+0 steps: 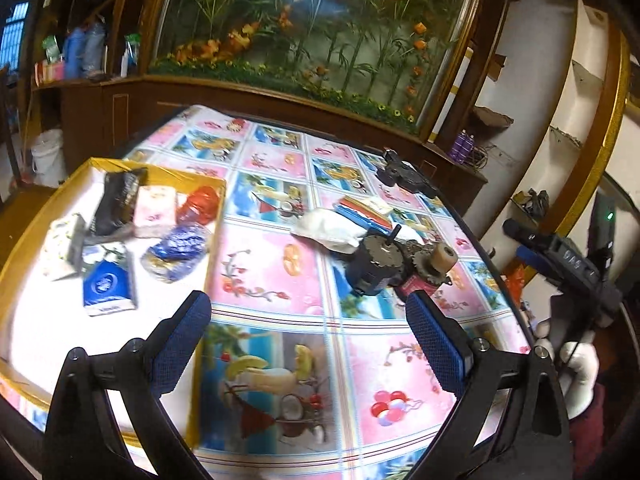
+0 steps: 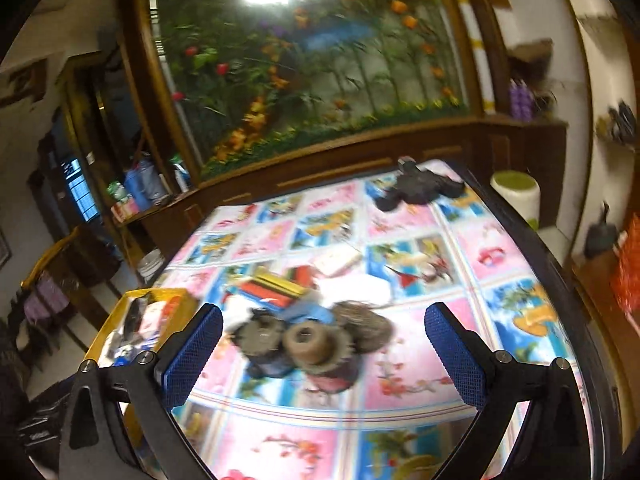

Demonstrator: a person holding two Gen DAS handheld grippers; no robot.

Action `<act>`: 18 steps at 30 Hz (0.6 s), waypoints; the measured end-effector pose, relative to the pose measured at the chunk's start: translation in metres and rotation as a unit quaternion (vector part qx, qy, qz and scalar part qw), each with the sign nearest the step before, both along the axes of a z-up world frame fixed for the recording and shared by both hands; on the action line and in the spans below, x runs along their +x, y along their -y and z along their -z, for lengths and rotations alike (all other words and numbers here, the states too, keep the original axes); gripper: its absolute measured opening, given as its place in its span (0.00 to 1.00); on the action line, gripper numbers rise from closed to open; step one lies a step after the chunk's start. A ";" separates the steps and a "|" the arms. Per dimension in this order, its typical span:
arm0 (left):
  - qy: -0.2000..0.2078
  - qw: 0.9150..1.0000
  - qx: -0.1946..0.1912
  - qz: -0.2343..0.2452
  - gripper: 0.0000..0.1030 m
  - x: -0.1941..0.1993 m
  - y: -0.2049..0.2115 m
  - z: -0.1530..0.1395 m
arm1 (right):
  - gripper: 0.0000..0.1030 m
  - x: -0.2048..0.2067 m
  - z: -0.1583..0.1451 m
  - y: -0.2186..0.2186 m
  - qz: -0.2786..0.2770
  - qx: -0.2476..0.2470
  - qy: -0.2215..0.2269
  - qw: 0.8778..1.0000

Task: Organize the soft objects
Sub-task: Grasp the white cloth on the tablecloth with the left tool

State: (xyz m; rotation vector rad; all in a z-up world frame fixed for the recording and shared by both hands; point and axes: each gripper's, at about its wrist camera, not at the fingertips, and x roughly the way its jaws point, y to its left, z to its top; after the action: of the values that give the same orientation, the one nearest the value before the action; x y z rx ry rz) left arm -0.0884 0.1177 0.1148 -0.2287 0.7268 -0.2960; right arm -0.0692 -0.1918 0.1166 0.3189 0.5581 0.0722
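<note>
Both tongs are spread wide and hold nothing.

The left gripper [image 1: 308,344] hangs above the picture tablecloth [image 1: 272,272], near the front of the table. The yellow-rimmed tray [image 1: 24,256] lies just to its left. Soft packs already sit in the tray: a blue tissue pack [image 1: 106,284], a pink tissue pack [image 1: 155,210], a blue-and-white bag [image 1: 176,252], a black pouch [image 1: 116,204] and a red wrapper [image 1: 200,200].

Two soft things are not in the tray yet. The white soft wad [image 1: 332,228] lies ahead of the left gripper and a bit to the right, past the middle of the table. Its long side runs left to right. Just behind it is the striped cloth stack [image 1: 364,212], touching it or nearly so.

In front of the wad stand the hard metal gears [image 1: 384,264]. I think these should stay where they are.

The right gripper [image 2: 324,352] points over the gears [image 2: 304,344]. From there the striped cloth stack [image 2: 276,288] is past the gears and a bit left, and the white soft wad [image 2: 368,292] is past them and a bit right. This view is blurry.

I think the right gripper is nearer the wad, but it must reach over the gears. The left one has an easier way back to the tray.
</note>
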 end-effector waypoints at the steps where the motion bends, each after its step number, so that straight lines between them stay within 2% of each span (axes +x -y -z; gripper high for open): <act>1: -0.009 1.000 -0.007 0.001 0.95 0.004 0.001 0.002 | 0.99 0.006 0.003 0.008 0.002 0.012 -0.008 1.000; 6: -0.084 0.994 -0.063 0.004 0.95 0.038 0.003 0.021 | 0.99 0.045 0.018 0.035 0.014 0.046 -0.034 0.998; 12: -0.152 0.977 -0.148 -0.009 0.95 0.097 0.009 0.048 | 0.99 0.098 0.044 0.046 0.019 0.033 -0.041 0.998; 16: -0.185 0.968 -0.167 -0.006 0.95 0.129 0.023 0.068 | 0.99 0.107 0.064 0.049 0.021 0.038 -0.035 0.998; 18: -0.199 0.963 -0.184 0.000 0.95 0.144 0.032 0.077 | 0.99 0.110 0.073 0.051 0.023 0.041 -0.048 0.998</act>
State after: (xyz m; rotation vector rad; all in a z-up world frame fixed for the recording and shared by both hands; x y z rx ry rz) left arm 0.0553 0.0858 0.0377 -0.6548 1.0676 -0.3892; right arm 0.0406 -0.2431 0.0441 0.4175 0.6445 0.0357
